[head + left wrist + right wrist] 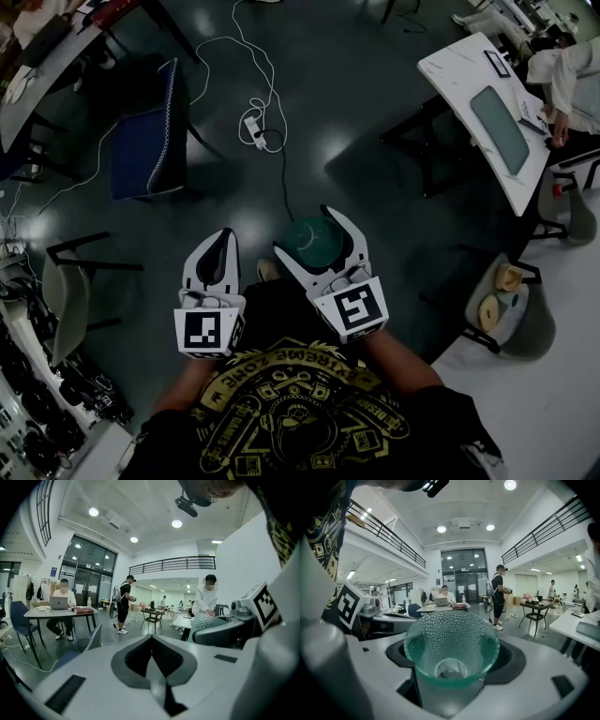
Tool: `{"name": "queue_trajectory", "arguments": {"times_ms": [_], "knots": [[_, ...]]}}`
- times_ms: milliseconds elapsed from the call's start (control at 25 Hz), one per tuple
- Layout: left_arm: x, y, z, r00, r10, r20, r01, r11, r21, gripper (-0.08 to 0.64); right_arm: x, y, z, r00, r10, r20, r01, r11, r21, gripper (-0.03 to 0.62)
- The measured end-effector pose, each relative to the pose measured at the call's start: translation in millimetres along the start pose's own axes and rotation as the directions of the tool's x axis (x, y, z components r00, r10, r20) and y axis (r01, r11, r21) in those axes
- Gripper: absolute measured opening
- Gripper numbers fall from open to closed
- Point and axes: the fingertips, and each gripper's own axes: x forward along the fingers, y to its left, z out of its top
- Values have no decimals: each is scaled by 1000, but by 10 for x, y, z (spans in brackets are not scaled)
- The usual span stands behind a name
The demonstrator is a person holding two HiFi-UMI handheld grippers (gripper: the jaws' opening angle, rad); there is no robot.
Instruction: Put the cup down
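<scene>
- In the head view the cup [307, 241] shows only as a green rounded patch between the jaws. Its rim is covered there.
- The right gripper view shows the cup's mouth facing the camera, with a pebbled green wall. The outer base is out of sight.
- Both hands are hidden behind the marker cubes; only the forearms show, close against the black shirt [300, 412].
- Right tongs [305, 230]: jaws spread and clamped on the cup's sides, held forward of the chest and angled leftward.
- Left tongs [223, 246]: jaws pressed together, nothing between them, just beside the right tongs.
- The cup hangs over the dark floor [375, 141], resting on no surface.
- A white worktop [534, 403] has its corner well to the lower right. A blue chair [145, 141] and a power strip [253, 127] lie farther ahead.
</scene>
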Motion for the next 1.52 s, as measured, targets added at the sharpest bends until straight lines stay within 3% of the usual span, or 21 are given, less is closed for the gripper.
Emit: {"name": "queue_trajectory", "arguments": {"times_ms": [560, 1520], "knots": [[407, -254, 129, 999, -28, -20, 28, 1000, 9, 11, -84, -488, 82, 999, -48, -2, 48, 999, 6, 399], [1816, -1246, 651, 980, -196, -21, 197, 976, 96, 11, -260, -2075, 349, 982, -185, 42, 183, 982, 48, 399]]}}
